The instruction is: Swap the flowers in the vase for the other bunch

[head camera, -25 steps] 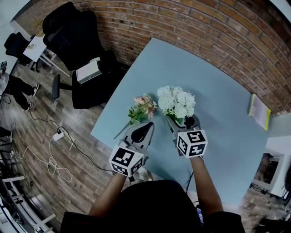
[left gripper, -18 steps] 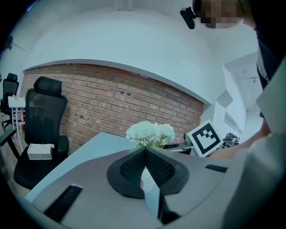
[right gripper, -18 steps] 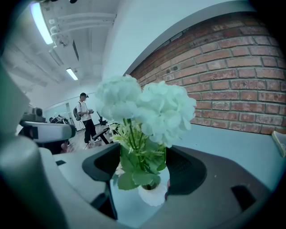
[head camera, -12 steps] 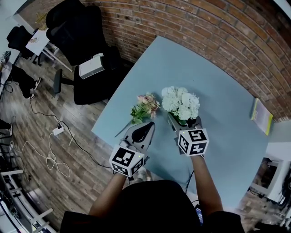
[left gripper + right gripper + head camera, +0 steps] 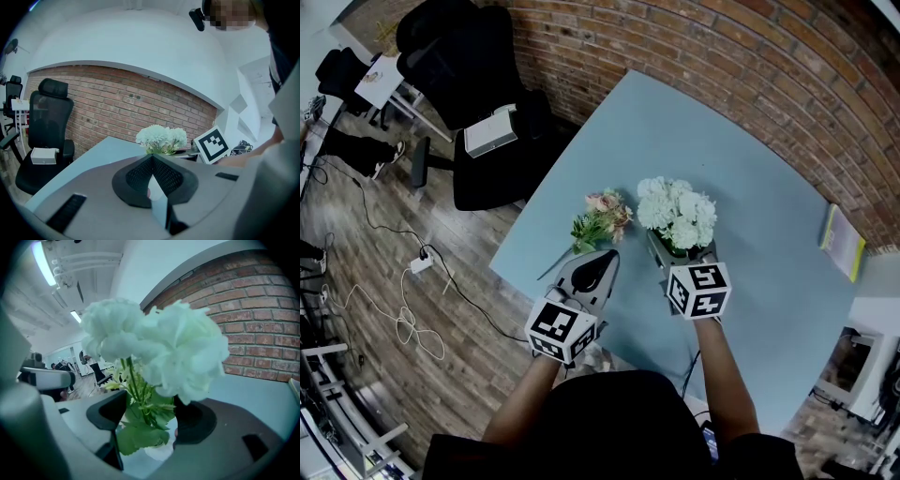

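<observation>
- Our left tool (image 5: pixel 152 158) has its jaws pressed together on nothing, its tip just short of the pink bunch (image 5: pixel 602 217), which lies on the table (image 5: pixel 769 281).
- Our right tool (image 5: pixel 147 411) stands spread, with the leafy stems of the white flowers (image 5: pixel 154 343) between its jaws and neither pad pressing them.
- Those flowers sit in the white vase (image 5: pixel 159 452), just right of the pink bunch.

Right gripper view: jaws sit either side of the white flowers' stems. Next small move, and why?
Probably close the right gripper on the stems of the white flowers. Its jaws stand apart with stems and leaves between them, just above the vase, not visibly clamped. That bunch must come out before the pink bunch lying on the table can go in.
</observation>
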Demonstrator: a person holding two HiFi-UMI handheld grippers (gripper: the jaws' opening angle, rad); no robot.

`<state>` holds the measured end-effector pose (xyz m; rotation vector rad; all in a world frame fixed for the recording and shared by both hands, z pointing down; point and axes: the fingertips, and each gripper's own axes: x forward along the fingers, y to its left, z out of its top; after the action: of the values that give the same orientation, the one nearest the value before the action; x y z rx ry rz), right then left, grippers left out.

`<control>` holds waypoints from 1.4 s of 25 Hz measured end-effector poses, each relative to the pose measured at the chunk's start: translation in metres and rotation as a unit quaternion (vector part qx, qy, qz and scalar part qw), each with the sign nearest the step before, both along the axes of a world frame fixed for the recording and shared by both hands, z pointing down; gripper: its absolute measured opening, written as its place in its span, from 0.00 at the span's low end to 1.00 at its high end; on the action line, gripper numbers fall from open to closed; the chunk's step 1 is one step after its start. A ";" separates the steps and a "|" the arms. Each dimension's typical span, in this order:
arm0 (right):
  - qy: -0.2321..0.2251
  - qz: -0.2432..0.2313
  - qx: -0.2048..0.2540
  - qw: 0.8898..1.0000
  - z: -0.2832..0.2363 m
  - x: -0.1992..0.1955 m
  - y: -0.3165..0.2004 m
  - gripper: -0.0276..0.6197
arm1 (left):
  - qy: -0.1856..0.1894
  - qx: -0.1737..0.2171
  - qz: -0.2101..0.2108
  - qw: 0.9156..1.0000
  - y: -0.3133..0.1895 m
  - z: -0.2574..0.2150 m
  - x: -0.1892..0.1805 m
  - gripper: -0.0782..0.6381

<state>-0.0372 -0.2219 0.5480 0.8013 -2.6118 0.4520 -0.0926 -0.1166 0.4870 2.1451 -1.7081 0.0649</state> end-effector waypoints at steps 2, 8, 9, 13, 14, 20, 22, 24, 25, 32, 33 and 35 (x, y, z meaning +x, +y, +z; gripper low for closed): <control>0.000 0.000 0.001 1.000 0.001 0.000 0.000 0.51 | 0.004 0.000 -0.002 1.000 0.000 -0.001 -0.001 0.12; 0.004 -0.007 0.006 1.000 0.003 -0.004 -0.002 0.51 | 0.005 0.003 -0.006 1.000 -0.001 -0.003 -0.004 0.12; 0.005 -0.007 0.006 1.000 0.003 -0.004 -0.002 0.51 | 0.005 0.003 -0.007 1.000 -0.001 -0.003 -0.005 0.12; 0.008 -0.006 0.010 1.000 0.004 -0.004 -0.003 0.51 | 0.003 0.000 -0.007 1.000 -0.001 -0.001 -0.006 0.12; 0.008 -0.006 0.010 1.000 0.004 -0.005 -0.003 0.51 | 0.003 0.000 -0.008 1.000 -0.001 -0.001 -0.006 0.12; 0.010 -0.012 0.015 1.000 0.005 -0.005 -0.003 0.51 | 0.006 -0.001 -0.010 1.000 -0.001 0.000 -0.007 0.12; 0.011 -0.012 0.017 1.000 0.005 -0.005 -0.003 0.51 | 0.006 -0.002 -0.011 1.000 0.000 0.001 -0.007 0.12; 0.013 -0.013 0.019 1.000 0.005 -0.006 -0.002 0.50 | 0.006 -0.003 -0.011 1.000 0.000 0.001 -0.006 0.12; 0.014 -0.013 0.020 1.000 0.004 -0.006 -0.002 0.49 | 0.007 -0.003 -0.011 1.000 0.000 0.001 -0.006 0.12; 0.023 -0.012 0.035 0.999 0.002 -0.006 -0.003 0.38 | 0.007 -0.003 -0.013 1.000 -0.001 0.000 -0.007 0.12; 0.024 -0.011 0.035 0.999 0.003 -0.005 -0.003 0.37 | 0.007 -0.002 -0.013 1.000 -0.001 0.000 -0.007 0.12; 0.024 -0.010 0.034 0.999 0.003 -0.005 -0.004 0.35 | 0.008 -0.003 -0.012 1.000 -0.001 0.001 -0.006 0.12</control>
<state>-0.0421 -0.2255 0.5507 0.7974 -2.6010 0.3352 -0.0990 -0.1171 0.4876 2.1152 -1.7236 0.0461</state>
